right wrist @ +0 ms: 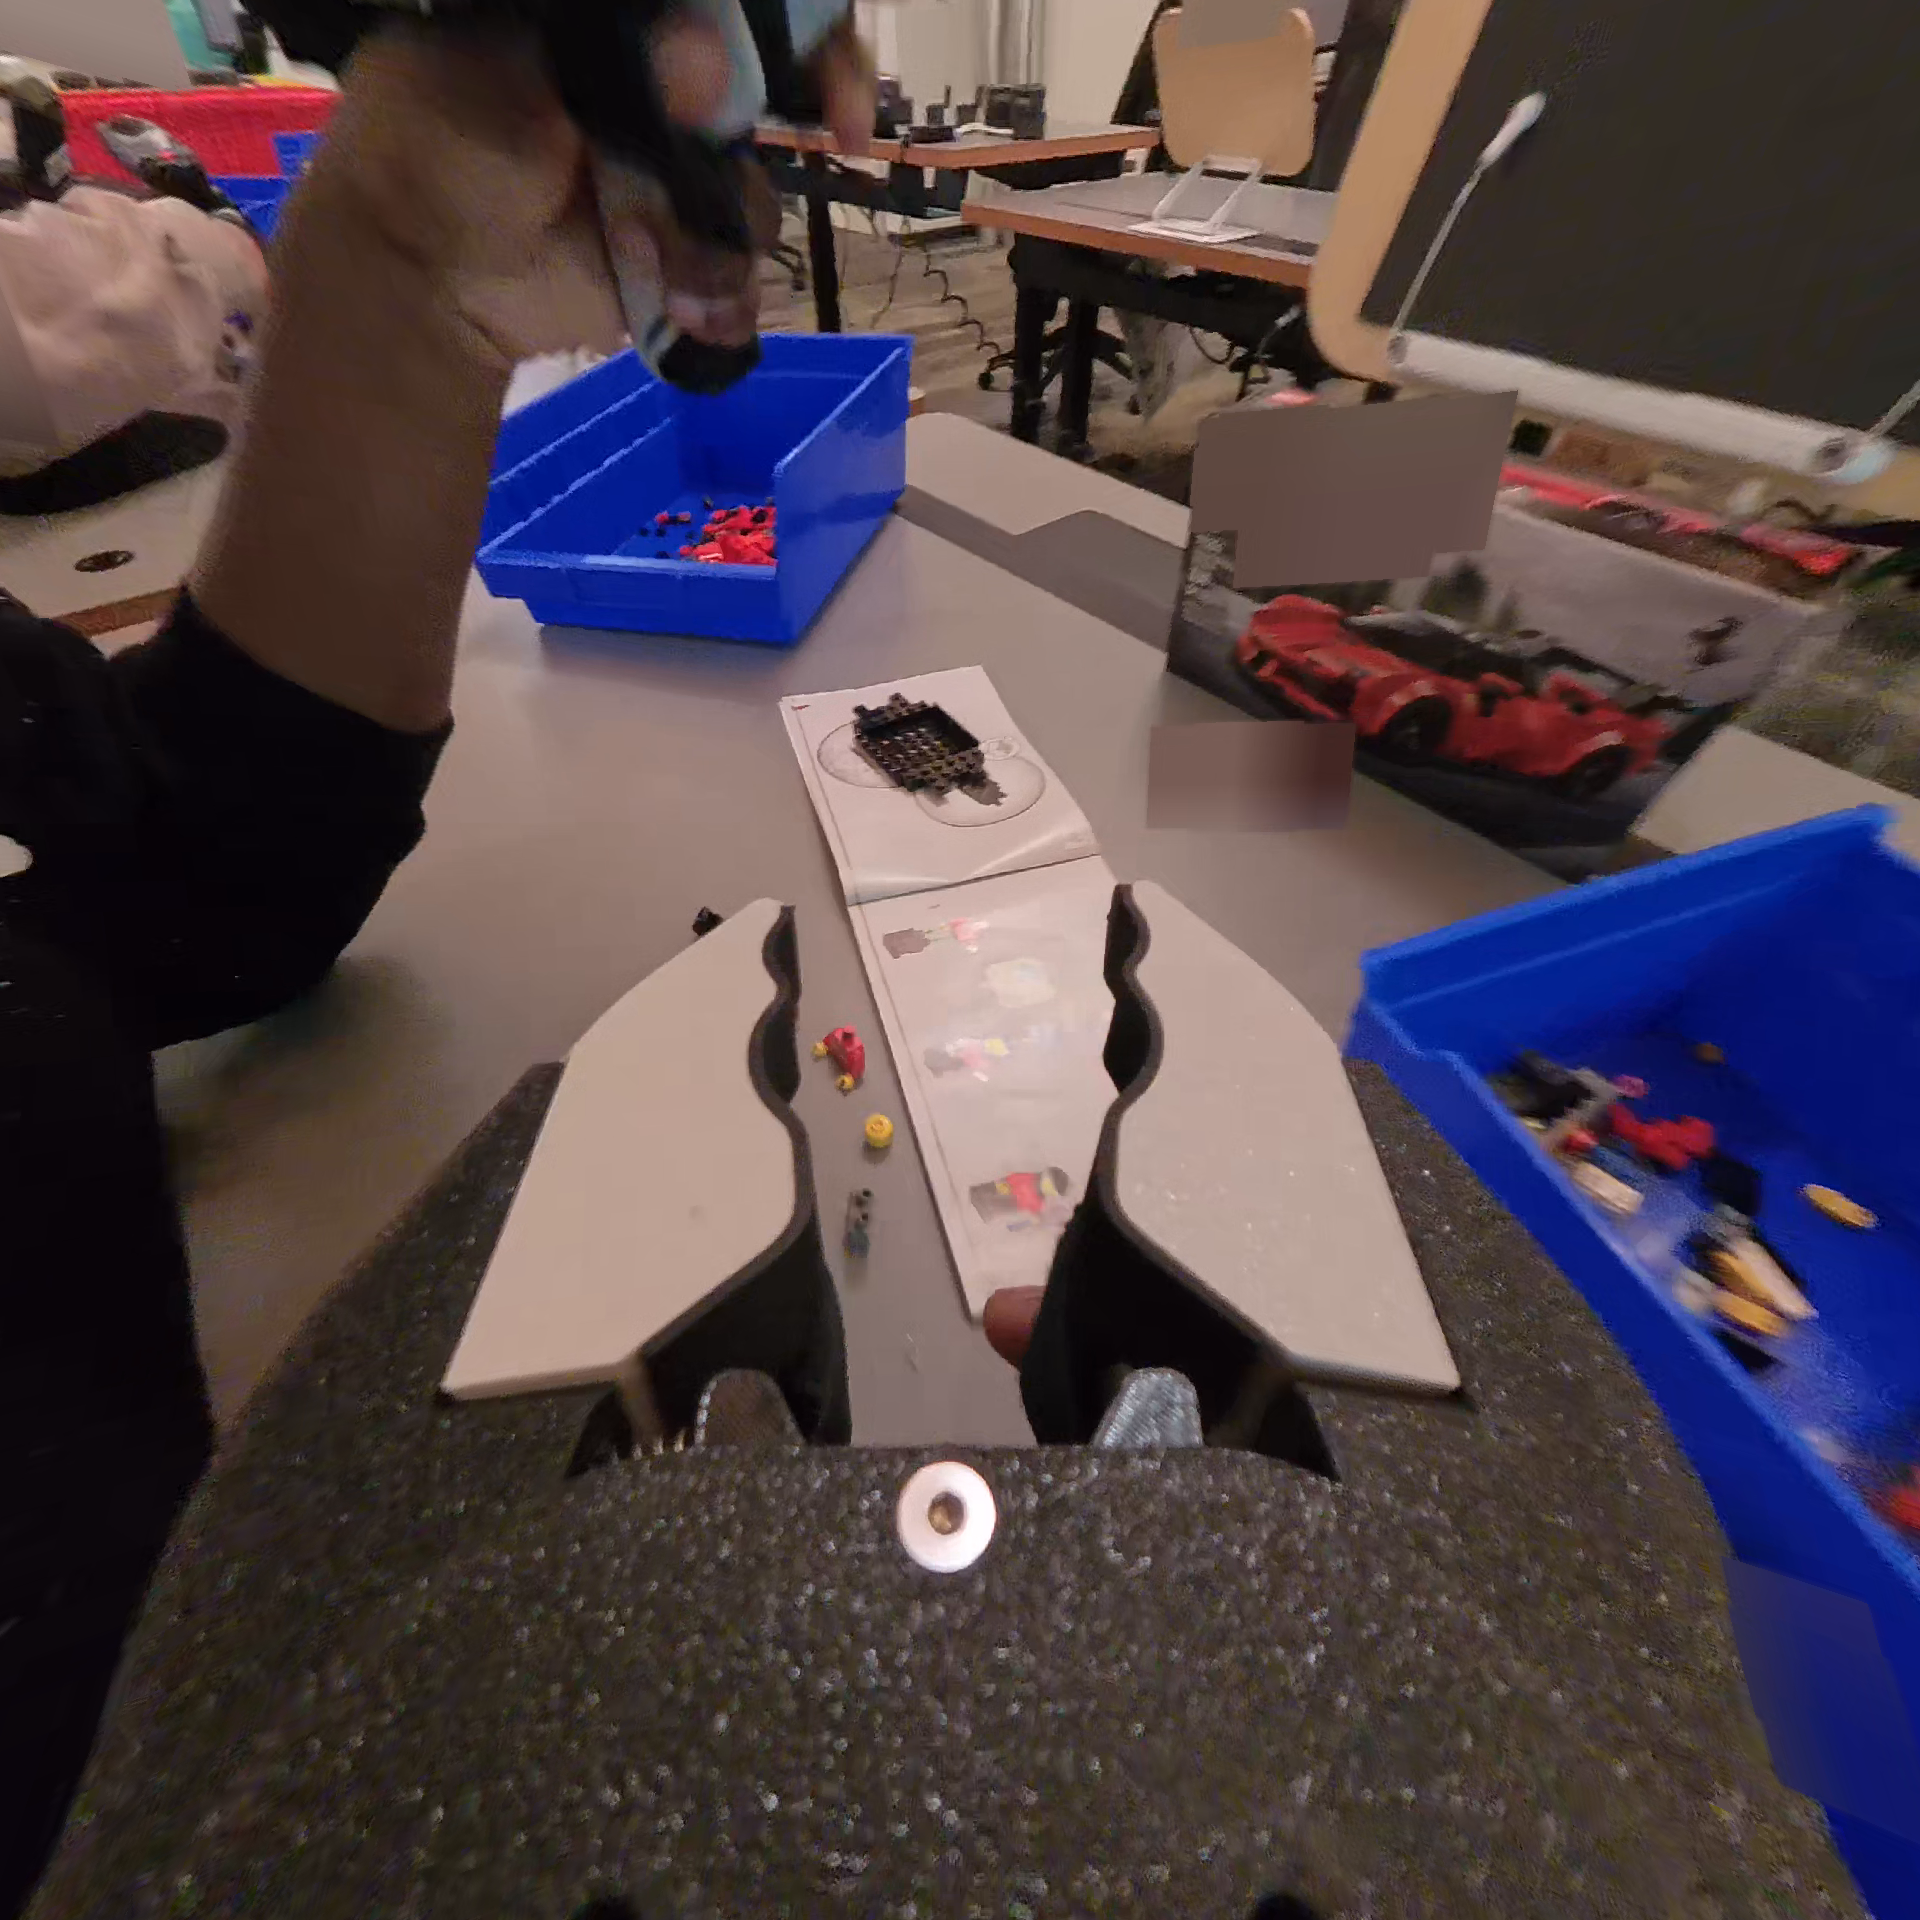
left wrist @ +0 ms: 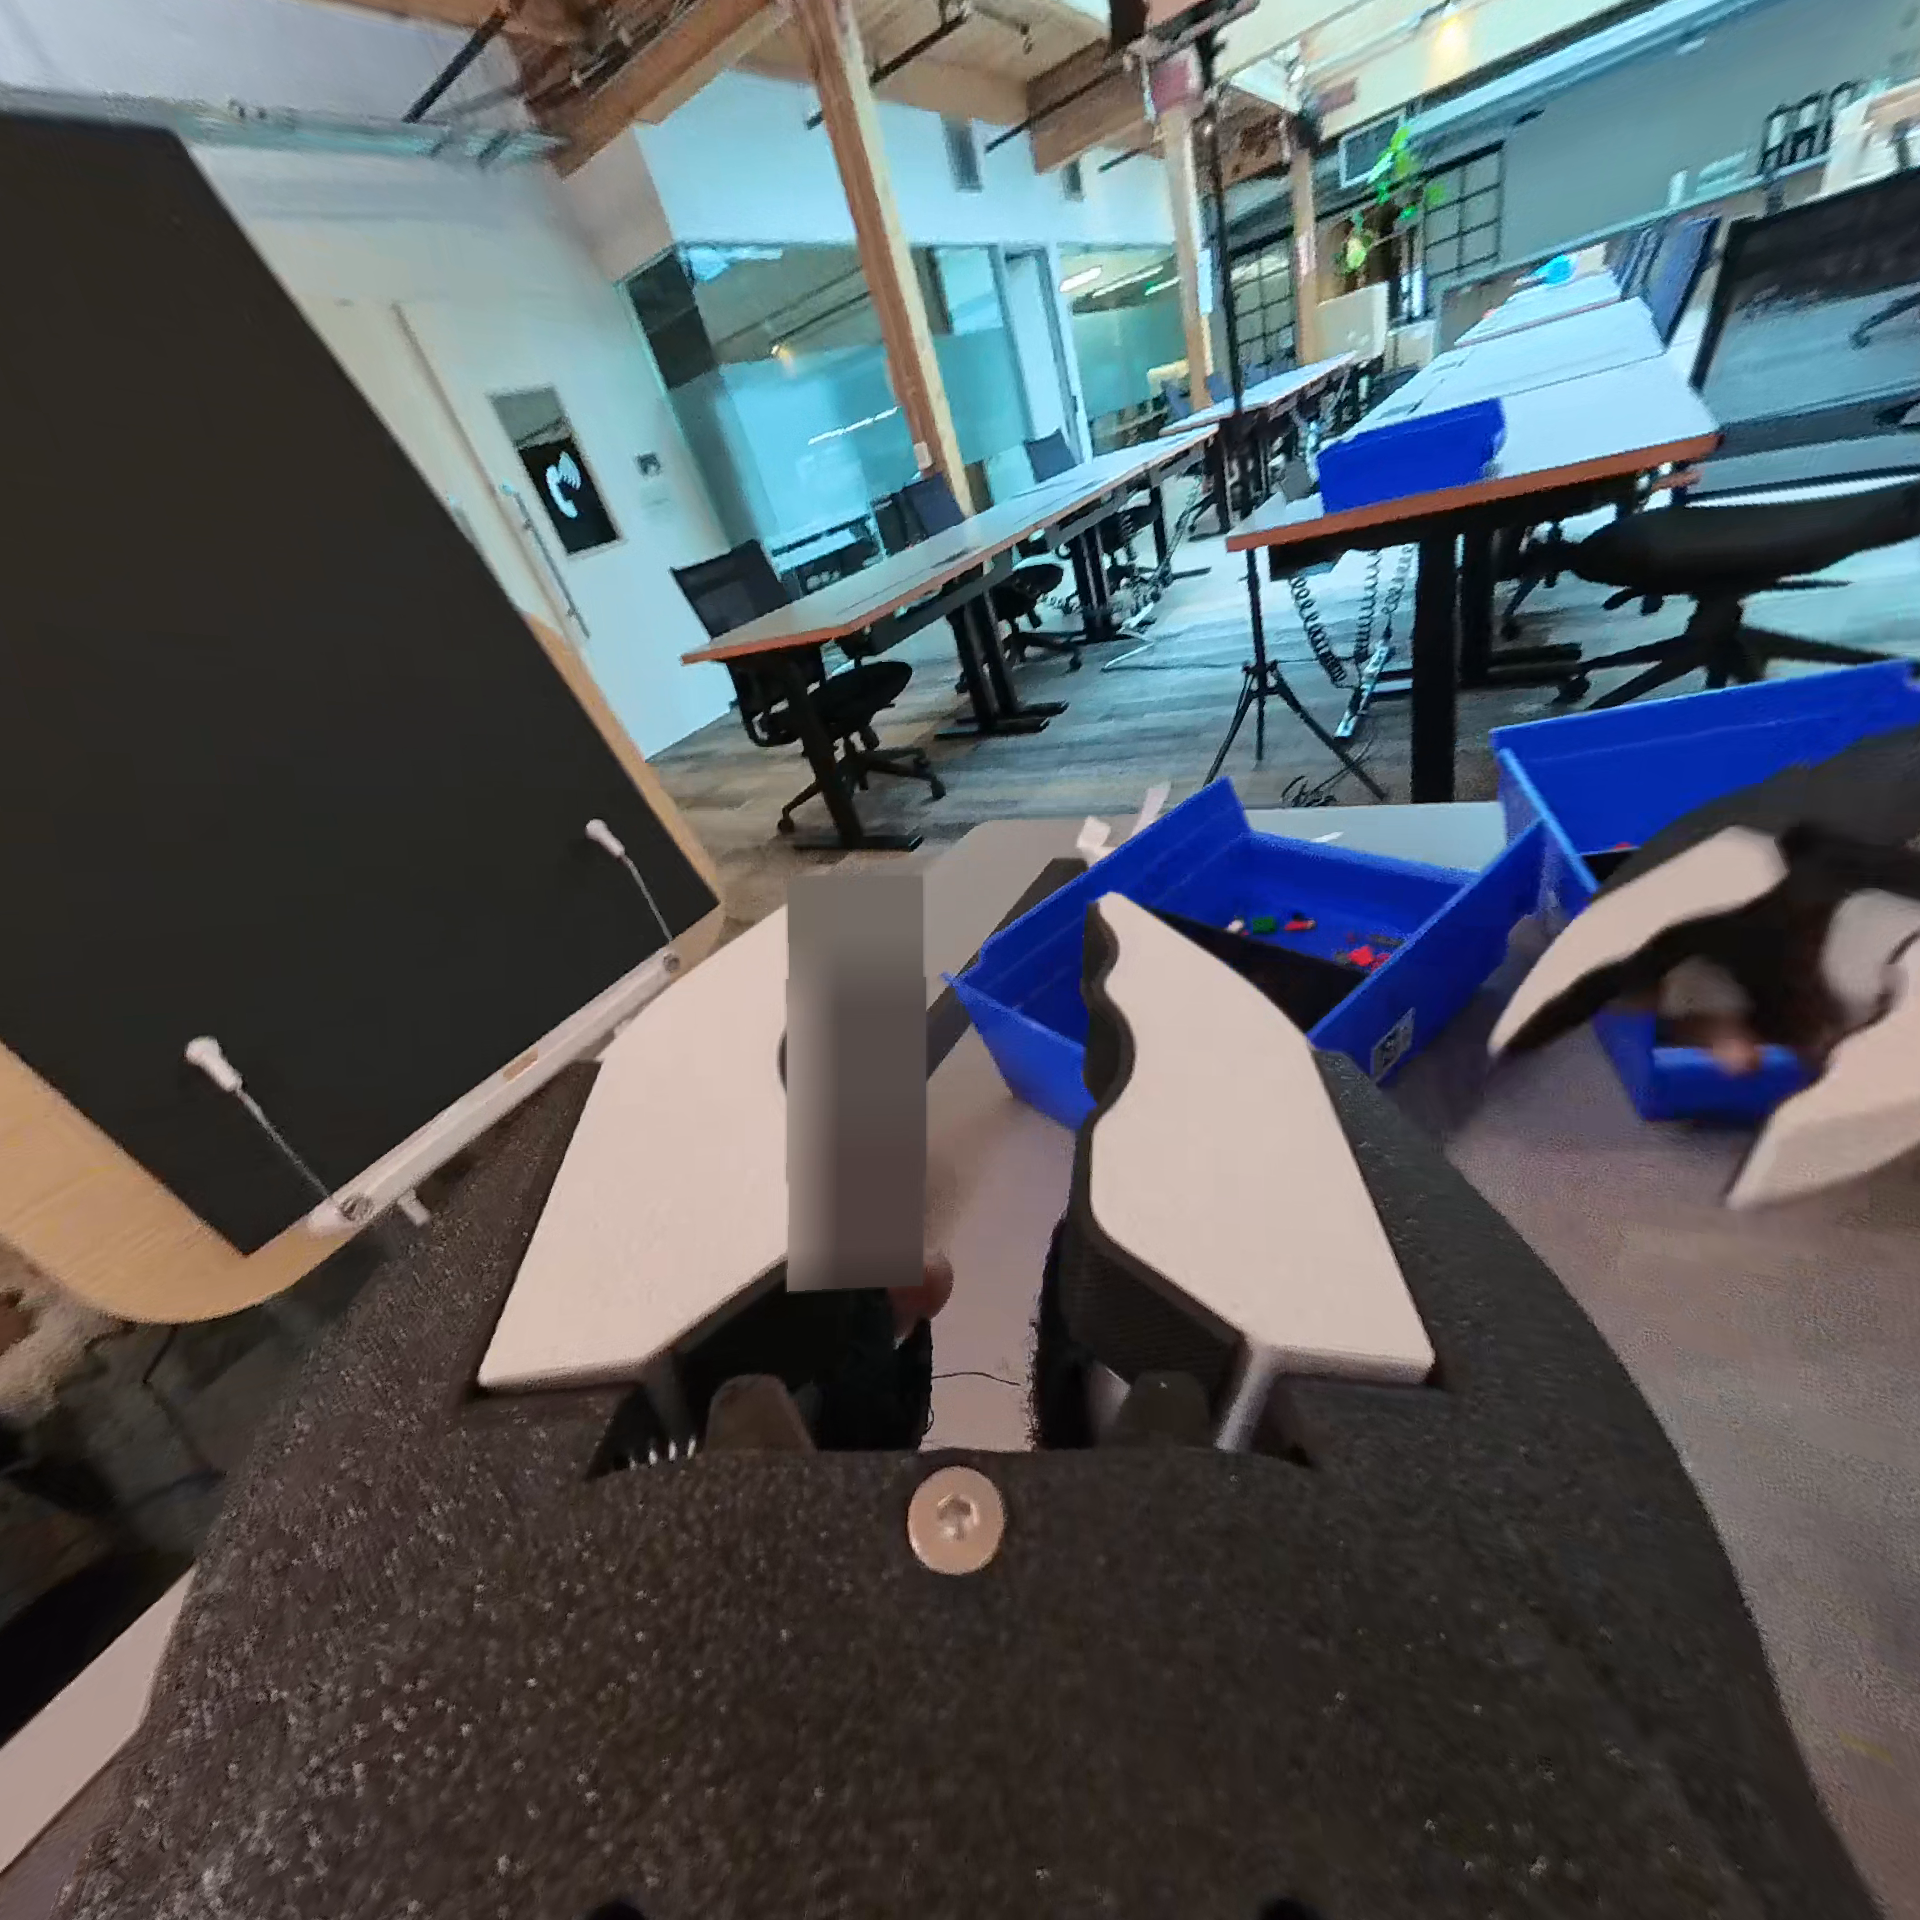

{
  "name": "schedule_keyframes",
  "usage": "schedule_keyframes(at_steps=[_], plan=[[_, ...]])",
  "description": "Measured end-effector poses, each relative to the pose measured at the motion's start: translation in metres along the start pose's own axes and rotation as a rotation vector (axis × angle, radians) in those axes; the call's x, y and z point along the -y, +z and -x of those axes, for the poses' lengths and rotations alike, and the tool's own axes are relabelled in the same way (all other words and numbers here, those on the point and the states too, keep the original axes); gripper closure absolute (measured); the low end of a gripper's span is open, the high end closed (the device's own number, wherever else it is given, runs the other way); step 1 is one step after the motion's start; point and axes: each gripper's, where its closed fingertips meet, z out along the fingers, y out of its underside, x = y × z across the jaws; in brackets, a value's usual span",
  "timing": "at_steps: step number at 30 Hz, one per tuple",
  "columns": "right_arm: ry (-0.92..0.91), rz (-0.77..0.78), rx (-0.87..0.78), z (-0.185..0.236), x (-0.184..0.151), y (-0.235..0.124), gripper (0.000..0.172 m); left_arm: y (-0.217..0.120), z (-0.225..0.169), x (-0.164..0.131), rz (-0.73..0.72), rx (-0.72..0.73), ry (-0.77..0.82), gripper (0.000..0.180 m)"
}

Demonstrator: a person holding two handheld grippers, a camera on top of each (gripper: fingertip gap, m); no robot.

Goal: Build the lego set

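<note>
My right gripper (right wrist: 954,914) is open and hovers low over the grey table (right wrist: 623,790). On the table between its fingers lie a small red minifigure torso (right wrist: 844,1051), a yellow head (right wrist: 879,1132) and a small dark piece (right wrist: 858,1216). An open instruction booklet (right wrist: 987,997) runs under its right finger, with a black brick chassis (right wrist: 920,746) on the far page. My left gripper (left wrist: 956,935) is open; a blurred patch hides part of the gap, and I see nothing held. In the right wrist view a hand (right wrist: 416,312) holds it, blurred, above a blue bin (right wrist: 831,457).
A blue bin (right wrist: 1558,997) of mixed bricks sits at the right, and a toy-car box (right wrist: 1455,686) stands behind the booklet. In the left wrist view, two blue bins (left wrist: 1049,997) (left wrist: 1683,748) and the blurred right gripper (left wrist: 1683,1039) lie to the right, and a black board (left wrist: 260,623) to the left. The gap from one gripper's tips to the other's is roughly 20 cm.
</note>
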Motion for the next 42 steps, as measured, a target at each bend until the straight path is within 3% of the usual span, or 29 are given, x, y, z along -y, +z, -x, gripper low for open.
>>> schedule_keyframes(at_steps=[7, 13, 17, 21, 24, 35, 42], plan=[[0.010, 0.090, -0.215, -0.060, 0.027, -0.078, 0.117, 0.009, 0.024, -0.023, -0.018, 0.002, -0.132, 0.138], [-0.104, 0.383, -0.252, -0.124, 0.016, -0.103, 0.115, 0.018, 0.015, -0.030, -0.008, -0.045, -0.167, 0.138], [-0.141, 0.491, -0.256, -0.188, 0.004, -0.107, 0.136, 0.020, 0.008, -0.031, 0.003, -0.084, -0.202, 0.138], [-0.229, 0.616, -0.188, -0.237, -0.025, -0.091, 0.169, 0.022, 0.014, -0.039, 0.015, -0.078, -0.227, 0.138], [-0.254, 0.689, -0.028, -0.240, -0.051, -0.069, 0.171, 0.025, 0.019, -0.046, 0.032, -0.054, -0.227, 0.139], [-0.502, 0.863, 0.341, -0.248, -0.072, 0.022, 0.122, 0.027, 0.026, -0.057, 0.090, 0.016, -0.138, 0.139], [-0.442, 0.876, 0.474, -0.240, -0.094, 0.068, 0.119, 0.030, 0.025, -0.063, 0.114, 0.012, -0.129, 0.139]])
